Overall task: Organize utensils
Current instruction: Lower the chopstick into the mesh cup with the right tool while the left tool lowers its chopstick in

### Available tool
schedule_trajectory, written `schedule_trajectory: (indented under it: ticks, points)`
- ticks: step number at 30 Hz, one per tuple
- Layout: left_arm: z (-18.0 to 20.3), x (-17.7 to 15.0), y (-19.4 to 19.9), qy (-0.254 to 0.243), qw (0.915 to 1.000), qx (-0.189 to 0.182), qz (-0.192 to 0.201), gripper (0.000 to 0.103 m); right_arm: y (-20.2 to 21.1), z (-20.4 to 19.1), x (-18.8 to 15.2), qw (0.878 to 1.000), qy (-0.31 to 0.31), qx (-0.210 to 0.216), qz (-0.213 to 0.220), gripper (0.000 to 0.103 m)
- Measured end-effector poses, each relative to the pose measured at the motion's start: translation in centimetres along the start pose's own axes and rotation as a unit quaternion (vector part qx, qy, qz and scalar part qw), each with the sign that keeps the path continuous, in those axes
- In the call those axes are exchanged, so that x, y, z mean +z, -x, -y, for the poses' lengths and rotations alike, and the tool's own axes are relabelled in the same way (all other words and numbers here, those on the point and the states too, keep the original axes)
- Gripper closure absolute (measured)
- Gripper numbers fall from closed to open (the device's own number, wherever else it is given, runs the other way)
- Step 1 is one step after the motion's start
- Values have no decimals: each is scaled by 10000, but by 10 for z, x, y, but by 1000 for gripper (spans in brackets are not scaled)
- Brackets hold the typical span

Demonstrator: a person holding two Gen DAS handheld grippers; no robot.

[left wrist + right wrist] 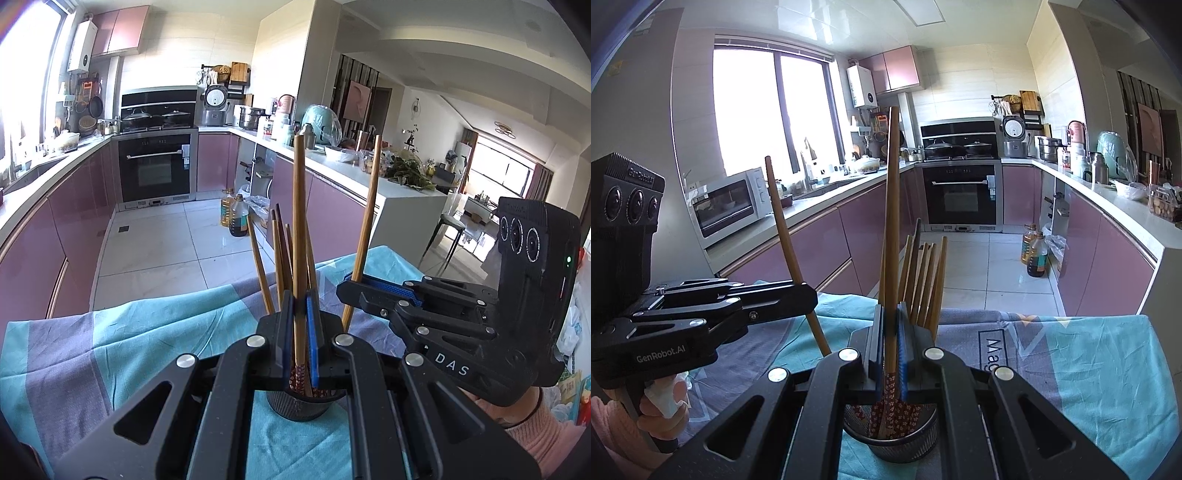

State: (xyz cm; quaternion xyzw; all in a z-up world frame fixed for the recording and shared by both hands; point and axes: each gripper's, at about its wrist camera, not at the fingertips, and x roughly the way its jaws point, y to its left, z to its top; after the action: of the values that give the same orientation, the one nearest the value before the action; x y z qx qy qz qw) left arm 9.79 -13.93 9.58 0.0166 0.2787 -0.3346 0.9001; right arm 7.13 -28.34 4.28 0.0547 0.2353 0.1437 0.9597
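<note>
1. Well, both were mid-drop: the left hand-held gripper (300, 332) was clamped tight on one chopstick (299, 236), its patterned end already down inside the cup (299, 404).
2. The right hand-held gripper (891, 343) was squeezed just as tight on its own chopstick (892, 221), held upright, decorated tip dipping into that same mesh cup.
3. From the left view, the right one's stick leaned out at an angle, with its lower end hidden behind the left hand-held gripper.
4. The cup stood on the cloth-covered counter (129, 350), directly beneath both sets of jaws.
5. Progress, as I judged it: most of the job looked done. A bundle of chopsticks (925, 280) was already standing in the cup, and no loose ones showed on the cloth.
6. Left to do: let go of these two so they settle in with the rest.
7. The count: two hand-held grippers, one cup, two chopsticks in hand, and roughly six already stowed, though overlap made that last figure uncertain.
</note>
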Motion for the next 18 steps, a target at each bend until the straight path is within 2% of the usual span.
schedule_trajectory:
  ticks: [18]
  points:
    - [-2, -3, -22, -83, 9993, -69, -354, 96, -21, 9, -18, 9993, -108, 10, -354, 97]
